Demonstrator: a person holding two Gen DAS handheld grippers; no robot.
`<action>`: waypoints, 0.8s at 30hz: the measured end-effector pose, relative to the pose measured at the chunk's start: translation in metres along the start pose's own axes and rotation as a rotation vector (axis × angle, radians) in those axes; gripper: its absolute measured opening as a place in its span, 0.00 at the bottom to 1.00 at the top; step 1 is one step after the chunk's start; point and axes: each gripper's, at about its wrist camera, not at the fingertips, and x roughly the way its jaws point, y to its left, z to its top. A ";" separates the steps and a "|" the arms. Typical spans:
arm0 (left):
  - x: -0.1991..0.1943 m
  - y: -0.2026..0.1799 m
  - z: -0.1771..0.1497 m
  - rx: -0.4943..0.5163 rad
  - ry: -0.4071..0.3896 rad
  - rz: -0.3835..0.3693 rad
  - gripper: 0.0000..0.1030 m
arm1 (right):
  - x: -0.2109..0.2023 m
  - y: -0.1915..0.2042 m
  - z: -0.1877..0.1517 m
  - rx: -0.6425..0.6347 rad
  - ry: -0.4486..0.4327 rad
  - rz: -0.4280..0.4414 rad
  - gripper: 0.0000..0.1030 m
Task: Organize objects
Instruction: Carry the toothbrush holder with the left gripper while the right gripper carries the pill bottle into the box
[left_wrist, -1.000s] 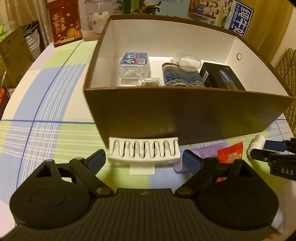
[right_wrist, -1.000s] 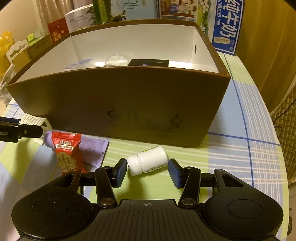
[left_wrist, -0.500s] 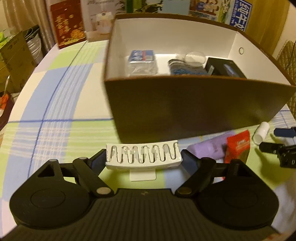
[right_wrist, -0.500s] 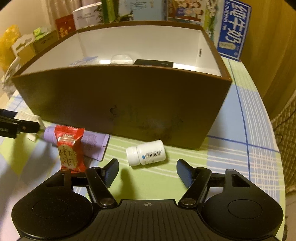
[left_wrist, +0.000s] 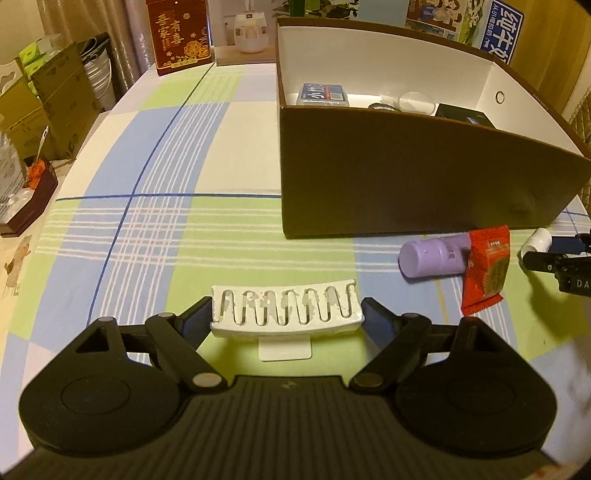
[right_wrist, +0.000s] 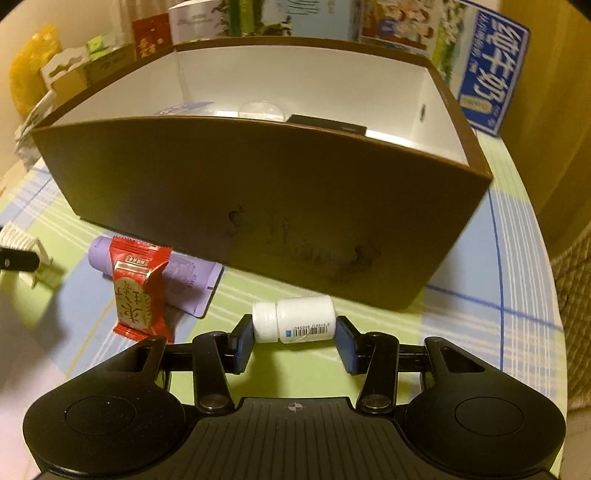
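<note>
My left gripper is shut on a white slotted rack, its pads pressing both ends, above the checked tablecloth left of the brown box. In the right wrist view, a white pill bottle lies sideways in front of the brown box, and my right gripper is shut on it, one pad on the cap and one on the base. A purple tube and a red snack packet lie by the box's front wall. Inside the box sit a blue-labelled clear case and a black box.
A red gift box and printed cartons stand behind the brown box, with a blue milk carton at the far right. Cardboard boxes sit off the table's left edge. A wicker basket is beyond the right edge.
My left gripper closed on the white rack and carried it left, away from the box front. My right gripper opened wide and drew back, then closed on the pill bottle.
</note>
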 end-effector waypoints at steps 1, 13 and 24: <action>-0.002 0.000 -0.001 0.000 -0.001 0.002 0.80 | -0.003 0.000 -0.001 0.008 -0.001 0.004 0.42; -0.040 -0.004 0.005 0.008 -0.064 -0.009 0.80 | -0.047 0.008 0.010 0.049 -0.034 0.048 0.42; -0.087 -0.013 0.033 0.056 -0.163 -0.046 0.80 | -0.092 0.013 0.030 0.069 -0.121 0.090 0.42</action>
